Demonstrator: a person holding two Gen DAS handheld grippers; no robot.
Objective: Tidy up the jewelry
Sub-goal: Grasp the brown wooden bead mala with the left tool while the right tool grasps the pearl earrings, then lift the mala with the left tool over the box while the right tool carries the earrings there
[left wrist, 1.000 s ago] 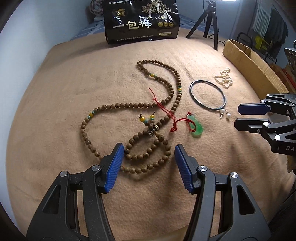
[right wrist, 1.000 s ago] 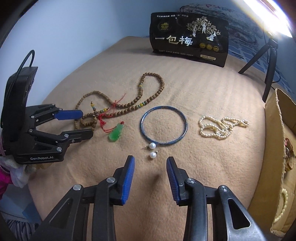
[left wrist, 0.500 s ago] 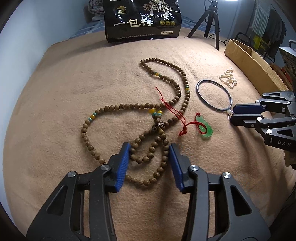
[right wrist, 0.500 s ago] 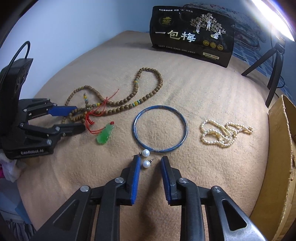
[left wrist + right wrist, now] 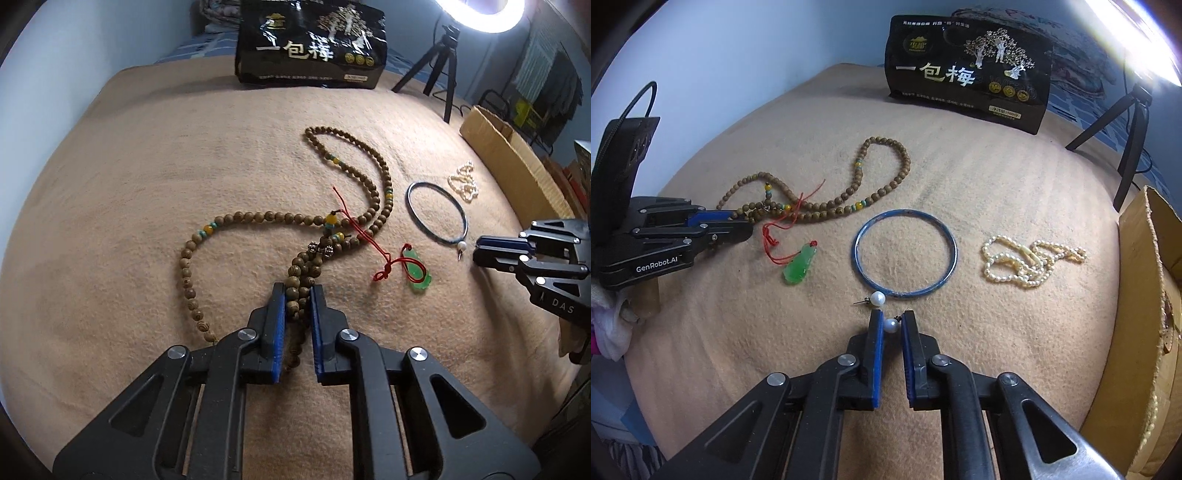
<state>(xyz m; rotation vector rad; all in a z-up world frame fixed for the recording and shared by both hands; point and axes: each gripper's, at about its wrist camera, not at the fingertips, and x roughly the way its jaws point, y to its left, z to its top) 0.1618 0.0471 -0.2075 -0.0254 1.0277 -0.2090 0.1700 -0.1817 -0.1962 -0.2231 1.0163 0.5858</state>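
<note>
A long wooden bead necklace (image 5: pixel 347 166) lies on the tan blanket (image 5: pixel 129 184); it also shows in the right wrist view (image 5: pixel 886 184). My left gripper (image 5: pixel 297 291) is shut on its near loops of beads. My right gripper (image 5: pixel 891 317) is shut on a pearl earring (image 5: pixel 891 325). A second pearl earring (image 5: pixel 877 298) lies just ahead of it, touching the blue bangle (image 5: pixel 905 253). A green jade pendant (image 5: pixel 799 266) on a red cord lies left of the bangle. A pearl strand (image 5: pixel 1027 260) lies to the right.
A black snack bag (image 5: pixel 967 92) stands at the back of the blanket. A cardboard box (image 5: pixel 1145 314) sits along the right edge. A tripod (image 5: pixel 1126 147) stands behind the box, under a ring light (image 5: pixel 480 14).
Both grippers moved forward and closed. The left one closed on the bead loops and the right one closed on the nearer pearl earring.
</note>
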